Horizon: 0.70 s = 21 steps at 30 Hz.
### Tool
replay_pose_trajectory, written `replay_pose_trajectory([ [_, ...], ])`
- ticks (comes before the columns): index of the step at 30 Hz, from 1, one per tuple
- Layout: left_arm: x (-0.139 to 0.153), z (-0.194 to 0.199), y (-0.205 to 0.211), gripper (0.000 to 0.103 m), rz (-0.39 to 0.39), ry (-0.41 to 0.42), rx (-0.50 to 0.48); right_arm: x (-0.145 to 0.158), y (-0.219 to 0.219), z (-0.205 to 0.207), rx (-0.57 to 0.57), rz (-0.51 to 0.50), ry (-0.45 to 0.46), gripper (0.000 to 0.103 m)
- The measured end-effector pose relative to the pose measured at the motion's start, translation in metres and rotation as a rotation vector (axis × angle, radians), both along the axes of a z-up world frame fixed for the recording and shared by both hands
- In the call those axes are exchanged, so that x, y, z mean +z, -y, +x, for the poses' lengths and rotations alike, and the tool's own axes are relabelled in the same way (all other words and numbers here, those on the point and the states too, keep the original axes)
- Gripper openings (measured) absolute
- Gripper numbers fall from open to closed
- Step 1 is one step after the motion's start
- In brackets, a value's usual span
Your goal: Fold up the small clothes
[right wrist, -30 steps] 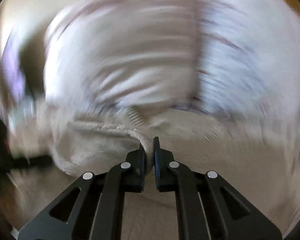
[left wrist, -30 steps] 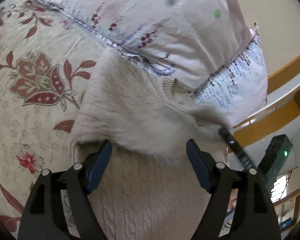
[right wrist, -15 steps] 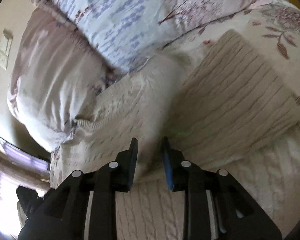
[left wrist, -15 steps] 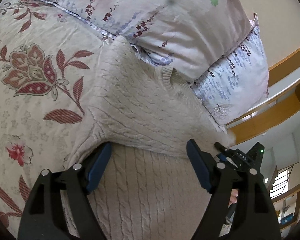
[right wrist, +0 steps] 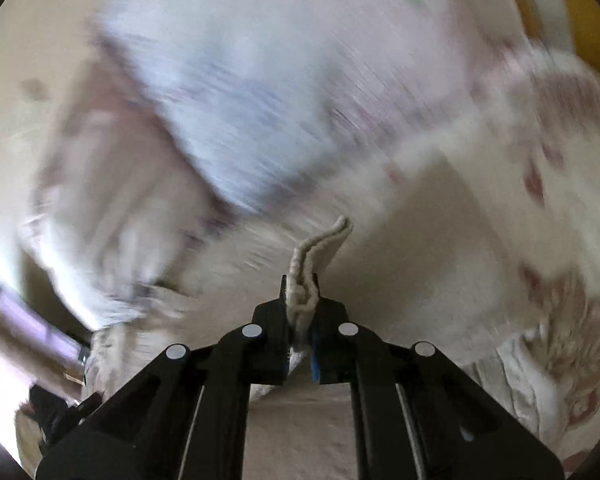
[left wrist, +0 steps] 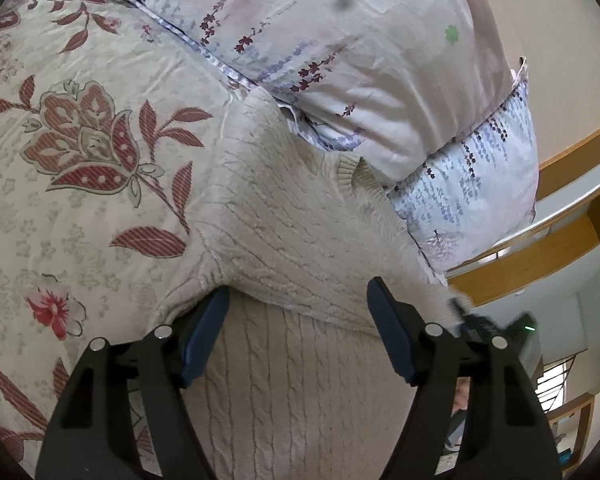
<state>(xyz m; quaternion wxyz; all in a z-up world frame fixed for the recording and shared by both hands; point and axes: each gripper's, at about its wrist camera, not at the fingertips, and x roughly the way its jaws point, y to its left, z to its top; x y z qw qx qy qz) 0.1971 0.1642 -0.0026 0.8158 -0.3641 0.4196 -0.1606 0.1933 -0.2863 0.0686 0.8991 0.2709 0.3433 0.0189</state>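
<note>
**Q:** Status of the fold?

**A:** Partly complete. The cable-knit sweater (left wrist: 292,240) lies on the bed (left wrist: 72,208), with its far end against the stacked pillows (left wrist: 380,60). In the left wrist view, one panel already lies folded across the body of the garment; its ribbed edge runs across the knit just beyond my left tool (left wrist: 298,332).

**Q:** State of each tool?

**A:** The left tool is released. Its jaws stand wide, straddling the knit near the fold line, and its pads (left wrist: 204,332) do not press on the fabric. They have just been closing slightly, with knit between them but not gripped. The right tool (right wrist: 300,308) is clenched on a bunched edge of the sweater; a ridge of knit stands up from between the jaws. That view is heavily blurred, so I cannot tell which part of the garment this edge belongs to.

**Q:** What remains?

**A:** In my judgement, the gripped edge must still be carried over and laid flat. At least one further fold is then needed to make a compact bundle. Smoothing follows.
</note>
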Motion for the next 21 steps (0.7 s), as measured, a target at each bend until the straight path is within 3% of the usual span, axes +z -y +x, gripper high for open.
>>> replay_pose_trajectory([
  [1,0.000,0.000,0.000,0.071,0.003,-0.001,0.002,0.012,-0.004,-0.010,0.020,-0.020,0.086,0.008],
  [3,0.000,0.000,0.001,0.071,0.007,-0.001,0.004,0.017,-0.006,-0.016,0.010,-0.084,0.112,0.008],
  [5,0.000,0.000,0.001,0.071,0.006,-0.001,0.002,-0.003,-0.003,-0.001,-0.026,-0.169,-0.065,0.008],
  [7,0.000,0.000,0.001,0.071,0.006,0.000,0.003,-0.029,0.007,0.007,-0.040,-0.090,-0.190,0.008],
  [11,0.001,0.000,0.002,0.071,0.004,-0.001,0.002,-0.035,0.008,0.006,-0.049,-0.093,-0.212,0.009],
  [14,0.004,-0.005,0.003,0.071,0.024,-0.005,-0.009,-0.026,0.013,0.000,-0.092,-0.152,-0.233,0.021],
  [16,0.007,-0.013,0.002,0.074,0.037,0.002,-0.020,-0.014,0.020,-0.012,-0.133,-0.210,-0.215,0.036],
  [21,0.019,-0.045,-0.008,0.077,0.073,0.041,-0.060,0.001,0.046,-0.047,-0.116,-0.195,-0.193,0.061],
])
